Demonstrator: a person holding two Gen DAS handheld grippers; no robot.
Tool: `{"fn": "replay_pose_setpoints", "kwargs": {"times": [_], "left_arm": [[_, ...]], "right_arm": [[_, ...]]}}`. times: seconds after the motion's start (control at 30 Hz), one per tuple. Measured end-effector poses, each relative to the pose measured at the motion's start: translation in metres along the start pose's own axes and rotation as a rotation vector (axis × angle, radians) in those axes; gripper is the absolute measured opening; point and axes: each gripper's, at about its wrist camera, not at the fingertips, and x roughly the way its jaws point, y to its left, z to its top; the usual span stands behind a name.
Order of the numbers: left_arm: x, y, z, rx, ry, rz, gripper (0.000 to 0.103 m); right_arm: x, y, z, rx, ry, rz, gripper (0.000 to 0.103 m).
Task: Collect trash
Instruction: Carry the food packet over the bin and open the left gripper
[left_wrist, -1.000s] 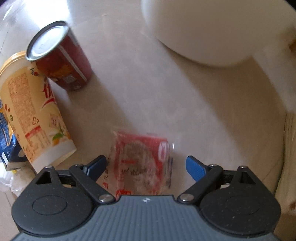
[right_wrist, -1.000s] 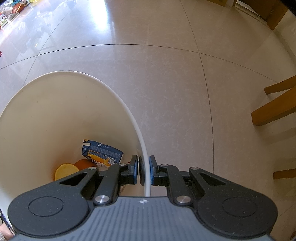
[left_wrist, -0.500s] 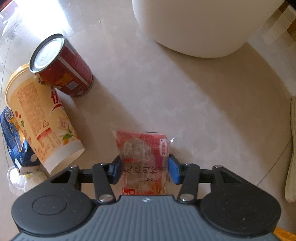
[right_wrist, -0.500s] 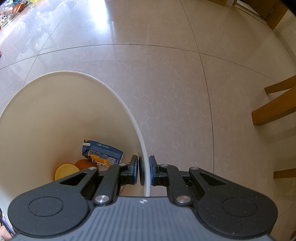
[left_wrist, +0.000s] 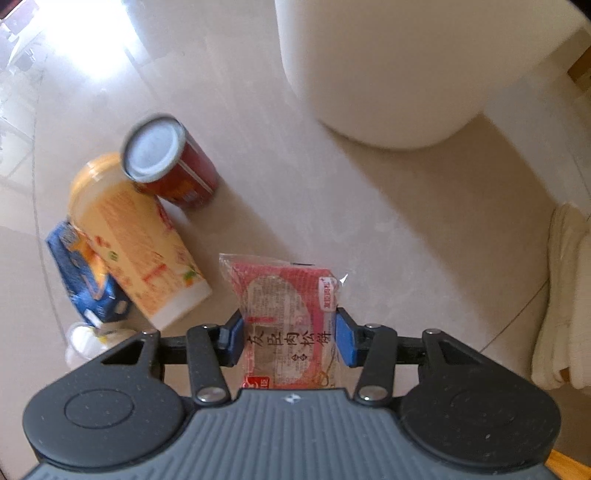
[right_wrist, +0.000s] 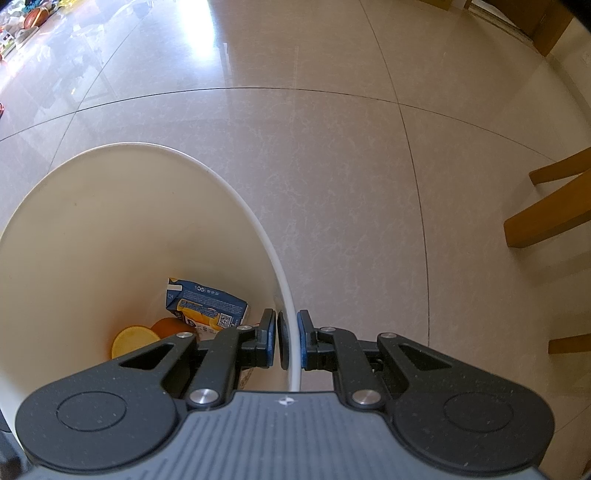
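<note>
My left gripper (left_wrist: 289, 338) is shut on a red snack packet (left_wrist: 286, 295) in clear wrap, held above the tiled floor. Left of it on the floor lie a yellow paper cup (left_wrist: 136, 236), a red can (left_wrist: 173, 166), a blue juice carton (left_wrist: 86, 280) and a small white cup (left_wrist: 83, 341). The white trash bin (left_wrist: 391, 66) stands at the upper right in the left wrist view. My right gripper (right_wrist: 287, 341) is shut on the trash bin's rim (right_wrist: 236, 192). Inside the bin lie a blue carton (right_wrist: 207, 308) and an orange lid (right_wrist: 135, 339).
Wooden chair legs (right_wrist: 546, 206) stand at the right in the right wrist view. A cream cloth (left_wrist: 565, 295) hangs at the right edge of the left wrist view. Shiny tiled floor (right_wrist: 332, 147) spreads beyond the bin.
My left gripper went from open around the packet to shut on it, then lifted it off the floor. The right gripper has stayed on the bin rim.
</note>
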Motion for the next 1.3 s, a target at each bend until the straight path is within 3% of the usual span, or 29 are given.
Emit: {"fn": "replay_pose_setpoints", "kwargs": {"times": [0.33, 0.5, 0.77, 0.97, 1.17, 1.27, 1.3], "left_arm": [[-0.074, 0.004, 0.020, 0.033, -0.059, 0.034, 0.048], [-0.107, 0.013, 0.046, 0.075, -0.095, 0.065, 0.048], [-0.194, 0.006, 0.092, 0.195, -0.149, 0.122, 0.048], [-0.237, -0.004, 0.143, 0.163, -0.240, 0.049, 0.048], [-0.233, -0.023, 0.178, 0.164, -0.281, -0.014, 0.048], [-0.230, -0.029, 0.187, 0.154, -0.281, -0.033, 0.055], [-0.228, -0.031, 0.189, 0.150, -0.282, -0.036, 0.065]], "right_arm": [[0.000, -0.003, 0.001, 0.009, 0.003, 0.010, 0.015], [-0.001, -0.004, 0.002, 0.010, 0.004, 0.012, 0.015], [-0.001, -0.003, 0.002, 0.005, 0.006, 0.011, 0.015], [-0.001, -0.003, 0.002, 0.007, 0.006, 0.012, 0.015], [0.000, -0.004, 0.001, 0.006, 0.004, 0.015, 0.015], [0.000, -0.004, 0.001, 0.004, 0.004, 0.016, 0.015], [0.000, -0.004, 0.001, 0.003, 0.004, 0.015, 0.015]]}}
